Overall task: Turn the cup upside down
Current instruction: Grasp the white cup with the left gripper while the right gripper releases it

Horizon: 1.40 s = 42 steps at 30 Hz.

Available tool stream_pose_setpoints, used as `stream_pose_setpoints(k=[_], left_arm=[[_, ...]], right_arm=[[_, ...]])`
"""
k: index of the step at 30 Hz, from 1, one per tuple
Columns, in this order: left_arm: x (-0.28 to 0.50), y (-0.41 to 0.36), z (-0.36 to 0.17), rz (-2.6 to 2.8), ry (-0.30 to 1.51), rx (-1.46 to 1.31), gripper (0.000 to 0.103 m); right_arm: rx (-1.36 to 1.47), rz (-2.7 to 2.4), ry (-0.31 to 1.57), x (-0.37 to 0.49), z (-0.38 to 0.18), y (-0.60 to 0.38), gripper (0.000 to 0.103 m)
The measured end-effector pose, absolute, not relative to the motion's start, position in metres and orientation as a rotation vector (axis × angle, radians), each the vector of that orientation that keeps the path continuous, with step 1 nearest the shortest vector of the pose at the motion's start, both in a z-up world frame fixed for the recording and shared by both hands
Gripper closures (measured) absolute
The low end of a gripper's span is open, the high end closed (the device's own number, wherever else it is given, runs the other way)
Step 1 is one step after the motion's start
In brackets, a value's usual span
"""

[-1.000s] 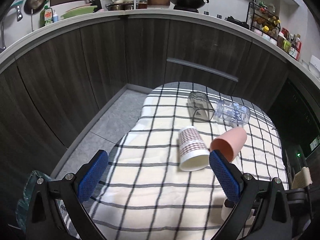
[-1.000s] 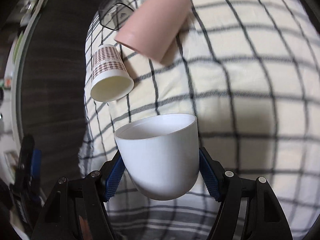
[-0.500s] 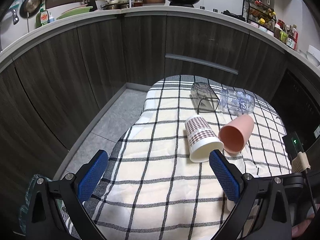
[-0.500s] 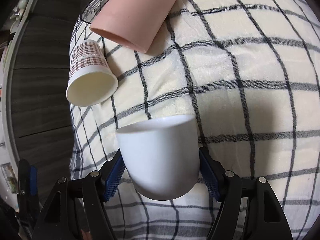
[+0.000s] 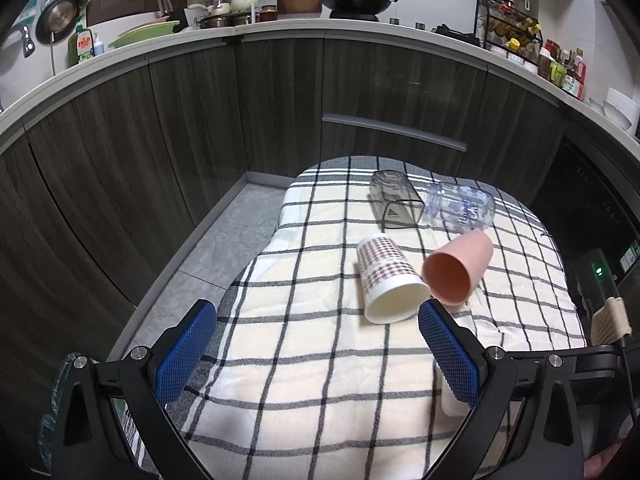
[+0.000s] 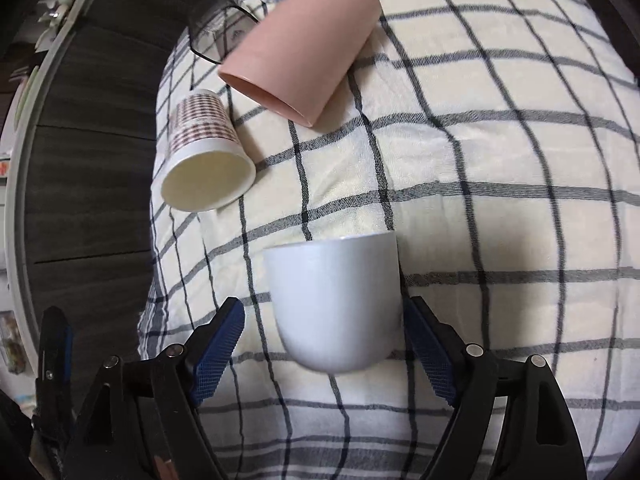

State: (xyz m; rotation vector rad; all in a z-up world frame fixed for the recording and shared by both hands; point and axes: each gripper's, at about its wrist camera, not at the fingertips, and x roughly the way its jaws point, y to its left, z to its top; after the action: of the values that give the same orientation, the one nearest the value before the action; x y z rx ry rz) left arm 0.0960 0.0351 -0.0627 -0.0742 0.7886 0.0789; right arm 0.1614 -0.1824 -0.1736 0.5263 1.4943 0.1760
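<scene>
Right wrist view: the white cup (image 6: 336, 304) sits straight ahead between my right claw (image 6: 326, 346) pads, rim away from me and its rounded base toward the camera, so its axis runs along my fingers. The left pad (image 6: 218, 346) stands clear of the wall, the right pad (image 6: 430, 350) is just beside it; I cannot tell whether it touches. My left claw (image 5: 318, 354) hangs wide open over the checked cloth (image 5: 304, 384), holding nothing, farther from the cup.

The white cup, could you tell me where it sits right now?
In the right wrist view, the white cup sits mouth-down on the checked cloth between the right tool's open pads, nearer than the paper cup.
</scene>
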Motion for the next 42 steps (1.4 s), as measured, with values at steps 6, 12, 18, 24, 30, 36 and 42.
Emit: stream_pose_setpoints(k=[6,12,18,24,30,36,42], left_arm=[[0.080,0.014,-0.058,0.034,0.782,-0.058,0.000],[0.071,-0.016,-0.061,-0.048,0.784,-0.047,0.000],[0.061,-0.049,-0.077,-0.131,0.771,-0.025,0.000],[0.058,-0.075,-0.100,-0.197,0.776,0.018,0.000],[0.060,-0.088,-0.122,-0.231,0.759,0.012,0.000],[0.065,-0.095,-0.146,-0.221,0.720,-0.010,0.001],[0.068,-0.110,-0.166,-0.204,0.686,0.041,0.003]], right_arm=[[0.460,0.126,1.382,0.133,-0.141,-0.204,0.021],[0.389,0.035,1.258,0.099,-0.115,-0.231,0.021],[0.297,-0.083,1.113,0.064,-0.105,-0.258,0.021],[0.277,-0.181,0.989,0.040,-0.107,-0.279,0.021],[0.265,-0.239,0.861,0.029,-0.107,-0.289,0.020],[0.286,-0.264,0.858,0.034,-0.120,-0.298,0.018],[0.293,-0.270,0.889,0.041,-0.133,-0.300,0.018]])
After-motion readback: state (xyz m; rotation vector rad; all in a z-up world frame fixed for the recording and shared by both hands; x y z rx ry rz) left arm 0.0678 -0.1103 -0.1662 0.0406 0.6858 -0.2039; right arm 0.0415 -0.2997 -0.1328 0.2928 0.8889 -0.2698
